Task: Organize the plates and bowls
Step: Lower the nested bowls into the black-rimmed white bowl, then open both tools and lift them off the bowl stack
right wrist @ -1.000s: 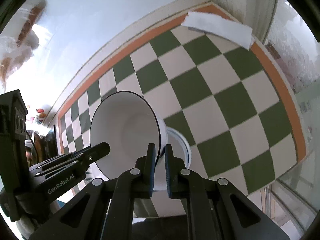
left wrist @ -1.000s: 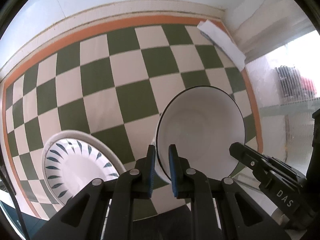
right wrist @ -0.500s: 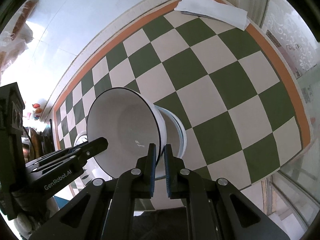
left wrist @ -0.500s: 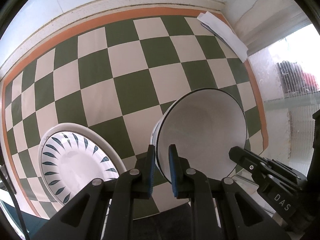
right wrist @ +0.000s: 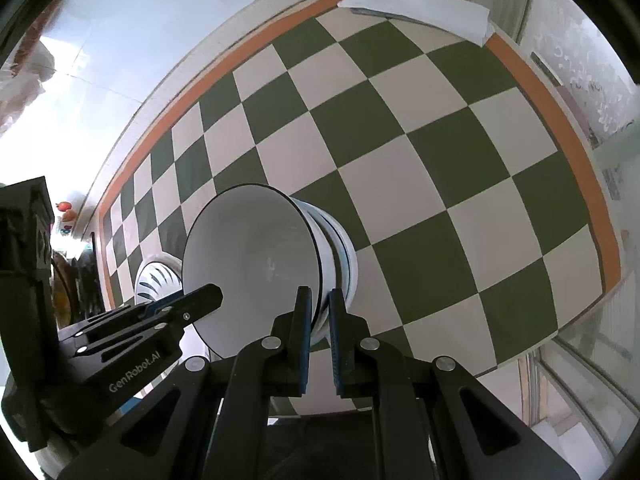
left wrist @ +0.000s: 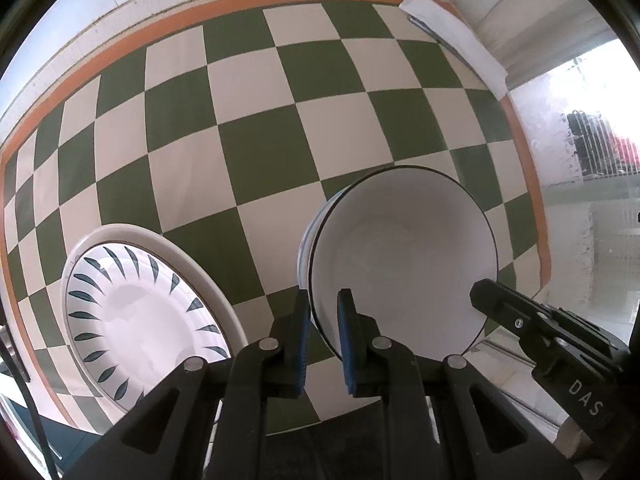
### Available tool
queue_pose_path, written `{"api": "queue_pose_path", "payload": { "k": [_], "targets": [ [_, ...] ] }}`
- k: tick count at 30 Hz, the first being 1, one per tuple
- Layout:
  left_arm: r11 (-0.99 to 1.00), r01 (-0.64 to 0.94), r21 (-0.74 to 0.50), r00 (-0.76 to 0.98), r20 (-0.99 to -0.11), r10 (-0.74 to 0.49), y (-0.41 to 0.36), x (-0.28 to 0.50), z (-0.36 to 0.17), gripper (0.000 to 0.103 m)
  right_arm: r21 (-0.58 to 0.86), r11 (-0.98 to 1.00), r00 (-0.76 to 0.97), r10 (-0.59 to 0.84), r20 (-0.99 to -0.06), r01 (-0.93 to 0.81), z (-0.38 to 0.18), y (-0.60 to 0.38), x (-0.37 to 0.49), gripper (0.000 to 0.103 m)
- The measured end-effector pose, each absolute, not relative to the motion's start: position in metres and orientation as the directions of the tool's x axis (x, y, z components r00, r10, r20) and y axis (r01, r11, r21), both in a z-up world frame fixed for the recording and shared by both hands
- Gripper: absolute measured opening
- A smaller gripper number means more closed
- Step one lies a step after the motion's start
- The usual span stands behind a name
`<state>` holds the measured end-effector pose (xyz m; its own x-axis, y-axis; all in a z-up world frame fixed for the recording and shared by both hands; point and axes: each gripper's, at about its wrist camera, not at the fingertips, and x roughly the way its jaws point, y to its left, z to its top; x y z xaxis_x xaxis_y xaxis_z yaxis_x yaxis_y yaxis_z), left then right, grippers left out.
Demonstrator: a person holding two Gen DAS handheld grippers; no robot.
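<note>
**A:** What surface is showing, and what room is around it?

**B:** A checkered tablecloth [left wrist: 256,148] of dark green and cream squares with an orange border is covering the table, lying flat and looking smooth like vinyl. Pale walls are meeting at the far corner, where a folded white paper [left wrist: 456,40] is lying on the cloth's edge. On the right, frosted glass is letting in bright daylight.

**A:** Where are the dishes?

**B:** A white bowl with a thin dark rim [left wrist: 404,256] is sitting tilted, nested in a lower white bowl with blue bands [right wrist: 342,252], in the near right part of the table. Whether it is fully seated I cannot tell. Both look glossy and ceramic, round and deep. To the left, apart from the bowls, a white plate with a ring of dark leaf-shaped strokes [left wrist: 140,312] is resting flat inside a wider plain white rim.

**A:** How are the grippers posed?

**B:** Both are pointing steeply down at the table from opposite sides of the top bowl. The left gripper [left wrist: 323,320] is pinching the bowl's left rim, one blue-padded finger outside the wall and one inside. The right gripper [right wrist: 319,312] is pinching the opposite rim the same way, its black fingers almost together with only the thin bowl wall between them. Each gripper's black body is showing at the edge of the other's view.
</note>
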<state>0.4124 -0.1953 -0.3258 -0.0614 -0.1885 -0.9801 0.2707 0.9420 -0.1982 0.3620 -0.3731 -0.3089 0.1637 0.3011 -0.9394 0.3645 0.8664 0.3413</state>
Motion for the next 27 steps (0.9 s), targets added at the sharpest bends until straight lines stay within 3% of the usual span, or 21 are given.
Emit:
{"api": "queue_pose_path", "payload": {
  "k": [21, 27],
  "targets": [
    [0.951, 0.265, -0.159, -0.070, -0.987, -0.146, -0.199, 0.409, -0.330, 0.012, 0.343, 0.865, 0.131, 0.317, -0.939, 0.367, -0.319, -0.373, 0.368, 0.012],
    [0.947, 0.284, -0.150, -0.034, -0.989, -0.146, -0.193, 0.399, -0.311, 0.019, 0.312, 0.888, 0.122, 0.287, -0.950, 0.338, -0.307, -0.369, 0.361, 0.012]
  ]
}}
